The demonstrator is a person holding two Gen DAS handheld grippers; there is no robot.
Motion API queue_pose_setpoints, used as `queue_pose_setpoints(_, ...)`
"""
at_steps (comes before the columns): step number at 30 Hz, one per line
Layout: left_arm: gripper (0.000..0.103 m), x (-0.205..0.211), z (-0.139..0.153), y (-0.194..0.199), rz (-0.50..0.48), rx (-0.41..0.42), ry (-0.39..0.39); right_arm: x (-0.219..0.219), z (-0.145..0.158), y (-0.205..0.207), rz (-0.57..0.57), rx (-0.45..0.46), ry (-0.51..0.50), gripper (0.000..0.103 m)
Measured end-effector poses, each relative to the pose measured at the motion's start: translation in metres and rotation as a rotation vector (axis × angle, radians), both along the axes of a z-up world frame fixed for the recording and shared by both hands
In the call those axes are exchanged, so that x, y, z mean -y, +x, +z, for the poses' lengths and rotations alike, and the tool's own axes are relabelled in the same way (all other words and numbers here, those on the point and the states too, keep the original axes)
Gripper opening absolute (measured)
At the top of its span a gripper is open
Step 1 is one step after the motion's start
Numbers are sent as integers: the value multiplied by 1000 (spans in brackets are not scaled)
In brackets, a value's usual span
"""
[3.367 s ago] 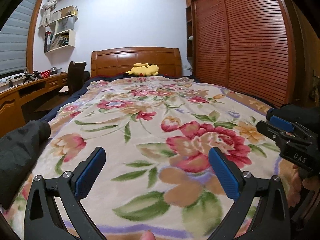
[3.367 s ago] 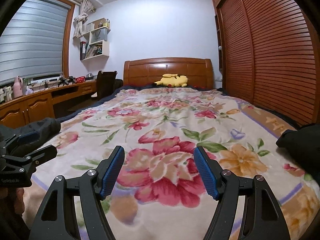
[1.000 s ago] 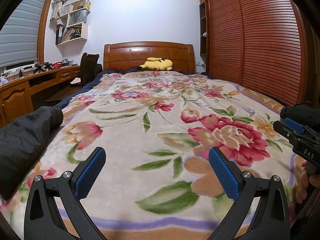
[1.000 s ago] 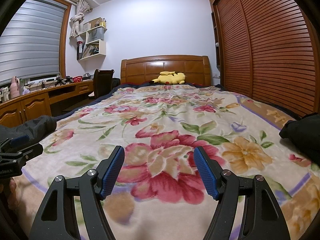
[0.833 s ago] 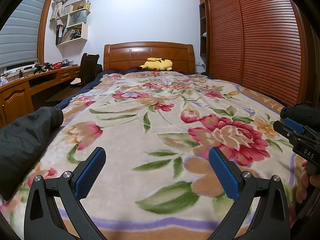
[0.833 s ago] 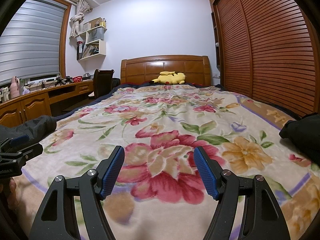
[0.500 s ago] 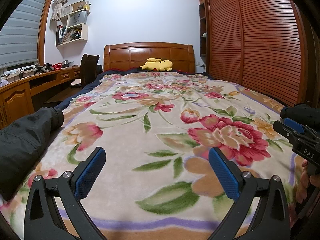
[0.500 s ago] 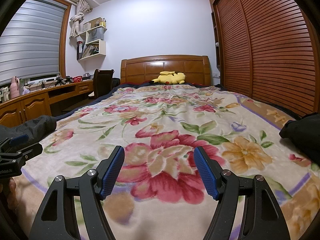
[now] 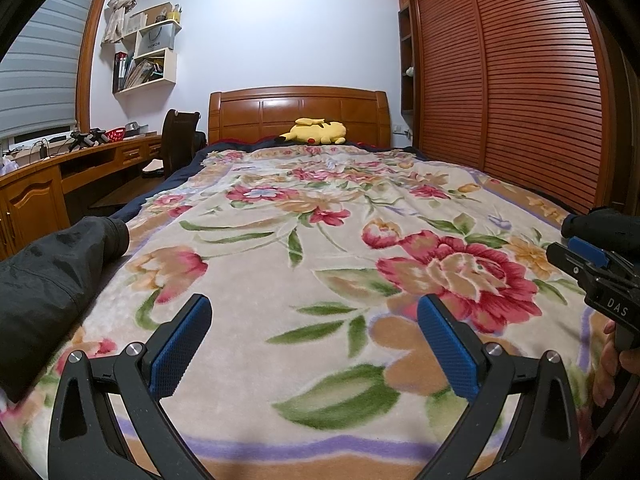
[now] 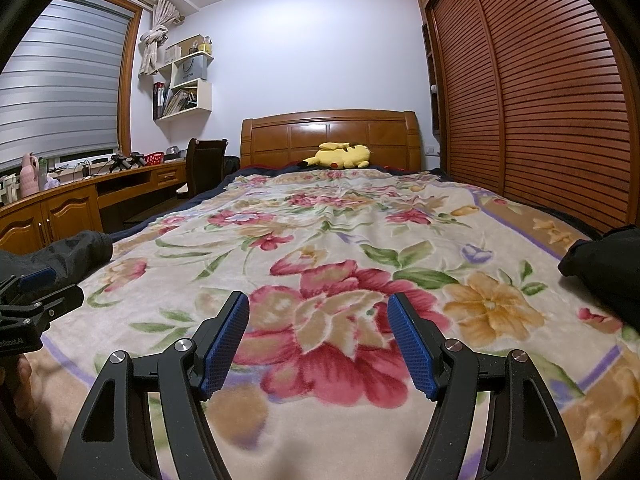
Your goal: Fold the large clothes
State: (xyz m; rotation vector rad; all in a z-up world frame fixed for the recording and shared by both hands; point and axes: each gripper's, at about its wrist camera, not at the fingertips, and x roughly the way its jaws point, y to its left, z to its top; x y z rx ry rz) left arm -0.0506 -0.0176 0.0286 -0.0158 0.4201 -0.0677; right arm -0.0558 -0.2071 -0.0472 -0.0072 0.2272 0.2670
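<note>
A black jacket lies across the near end of the bed; only its two sleeves show. One sleeve [image 9: 52, 276] lies at the left edge, also in the right wrist view [image 10: 76, 250]. The other sleeve [image 10: 604, 268] lies at the right edge, also in the left wrist view [image 9: 600, 228]. My left gripper [image 9: 314, 344] is open and empty above the floral blanket [image 9: 320, 240]. My right gripper [image 10: 318, 344] is open and empty above the blanket [image 10: 340, 232]. Each gripper shows at the other view's edge.
A yellow plush toy [image 9: 316, 131] lies by the wooden headboard [image 9: 298, 110]. A wooden desk [image 10: 60, 204] and a dark chair [image 10: 206, 164] stand left of the bed. Slatted wardrobe doors [image 10: 540, 100] line the right side.
Since 3.4 s ago both grippers have tilted and shifted slightly, so the room sits differently in view. In the last second nothing has visibly changed.
</note>
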Motion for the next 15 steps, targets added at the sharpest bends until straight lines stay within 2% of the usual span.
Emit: queue_pose_setpoints(15,103,0,-1,0,0,2,2,0,0,0,-1,1,0,74)
